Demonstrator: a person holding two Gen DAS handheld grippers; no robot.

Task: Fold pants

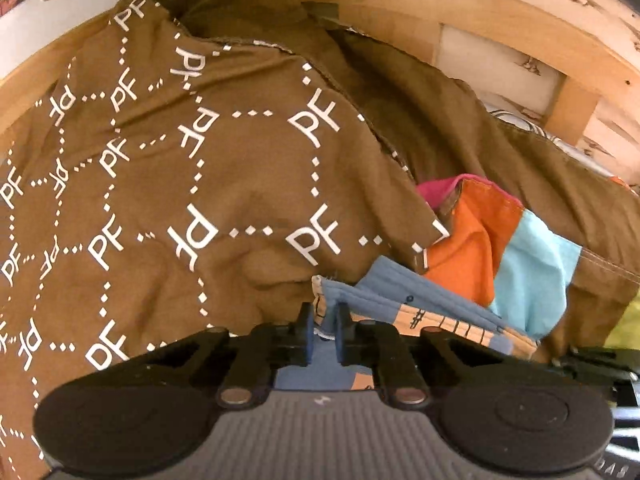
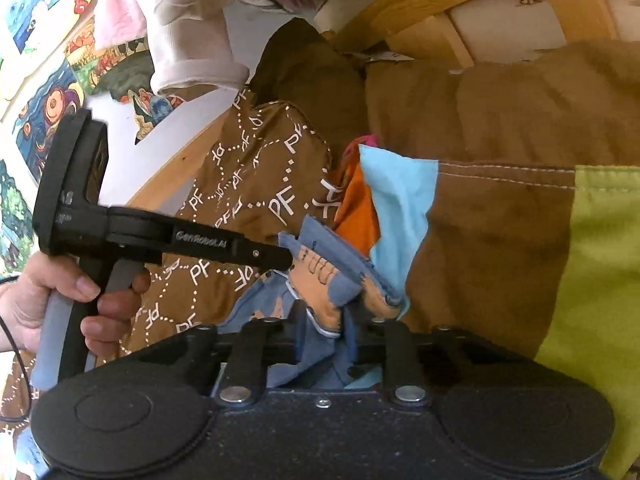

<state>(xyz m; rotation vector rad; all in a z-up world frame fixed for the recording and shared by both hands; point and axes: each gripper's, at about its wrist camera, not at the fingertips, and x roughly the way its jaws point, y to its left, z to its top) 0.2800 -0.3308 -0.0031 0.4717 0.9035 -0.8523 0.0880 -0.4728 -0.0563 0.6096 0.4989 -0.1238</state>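
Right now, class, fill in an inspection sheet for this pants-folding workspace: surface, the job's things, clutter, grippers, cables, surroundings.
Surface: brown PF-print blanket over a patchwork quilt, brown and lime panels.
Job's things: blue pants with tan print, bunched, pinched by both grippers.
Clutter: orange and light-blue cloth beside the pants; it may be quilt patches.
Grippers: left gripper shut on the pants edge; right gripper shut on the pants.
Cables: a thin black cable by the hand holding the left gripper.
Surroundings: wooden bed frame; pale garments hanging; picture posters on the wall.
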